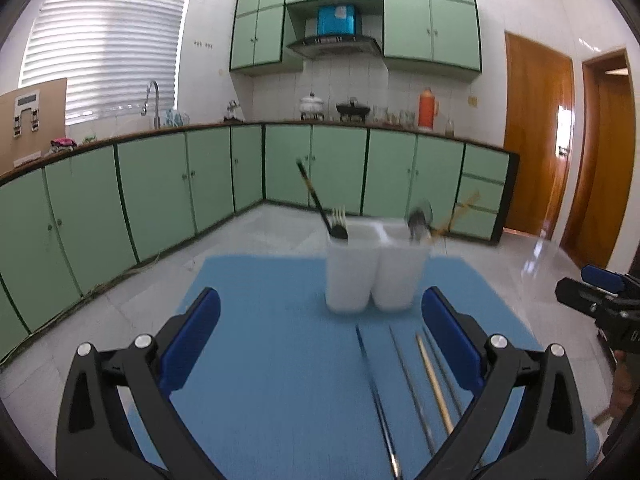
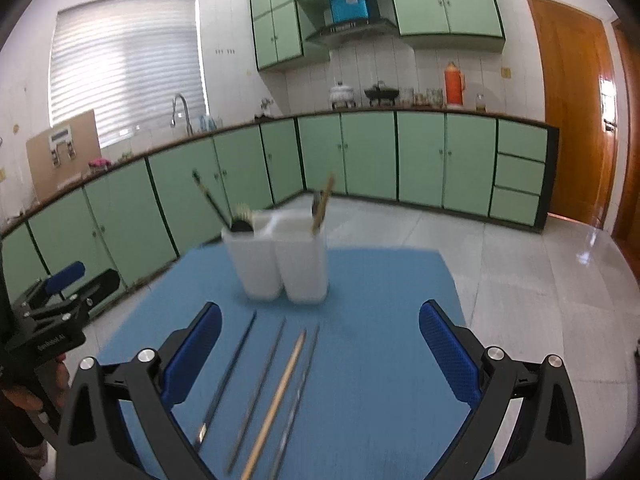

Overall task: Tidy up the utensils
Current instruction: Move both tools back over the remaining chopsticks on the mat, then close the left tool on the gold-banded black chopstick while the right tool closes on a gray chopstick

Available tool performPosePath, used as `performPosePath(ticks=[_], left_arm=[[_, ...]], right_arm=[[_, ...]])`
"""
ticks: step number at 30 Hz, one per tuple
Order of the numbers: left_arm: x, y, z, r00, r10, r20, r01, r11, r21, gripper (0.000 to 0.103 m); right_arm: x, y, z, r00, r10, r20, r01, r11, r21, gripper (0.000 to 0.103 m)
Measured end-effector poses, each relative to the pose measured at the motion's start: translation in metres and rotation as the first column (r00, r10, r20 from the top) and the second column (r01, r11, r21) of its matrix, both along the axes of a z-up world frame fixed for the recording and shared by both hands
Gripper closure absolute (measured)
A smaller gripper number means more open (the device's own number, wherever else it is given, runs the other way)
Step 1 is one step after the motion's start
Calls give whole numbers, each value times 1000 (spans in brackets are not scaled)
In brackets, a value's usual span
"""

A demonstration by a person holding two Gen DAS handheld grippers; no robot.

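Claws, left (image 1: pixel 320 344) and right (image 2: pixel 320 356), gape wide, empty, above chopsticks (image 2: pixel 276 396).

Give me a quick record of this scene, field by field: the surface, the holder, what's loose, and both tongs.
Surface: blue mat
Holder: white two-compartment caddy, standing on the mat, utensils in both compartments
Loose items: four chopsticks lying side by side in front of the caddy
Left tongs: open, nothing between the pads
Right tongs: open above the chopsticks, holding nothing
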State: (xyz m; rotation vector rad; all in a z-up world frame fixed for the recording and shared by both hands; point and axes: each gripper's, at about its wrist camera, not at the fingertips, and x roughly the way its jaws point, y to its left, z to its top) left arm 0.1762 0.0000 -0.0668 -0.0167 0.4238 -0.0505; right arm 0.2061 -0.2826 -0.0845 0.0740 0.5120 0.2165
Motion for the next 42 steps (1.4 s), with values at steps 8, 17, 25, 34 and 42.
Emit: performPosePath(ticks=[8,17,25,34,42], left_arm=[[-32,-5,-56,991,-18,-133,18,1000,-5,5],[-55,-9,-99,970,-42,-240,41,999,-9,5],[-58,-16,-114,962,-36,-271,36,999,-7,5],[-60,-20,-126,955,-37,-293,41,999,9,6],[-58,-22,-130,953,-45,-301,45,999,-5,6]], right_arm=[[-42,14,-62,994,-42,-103,38,998,-41,15],[-74,28,-108,970,-22,-244,11,999,-48,46],[-79,37,-122,961,12,-277,-23,999,-35,68],[-77,45,-129,956,23,-294,-38,998,-48,77],[-74,51,-136,957,14,-290,-34,997,-62,87]])
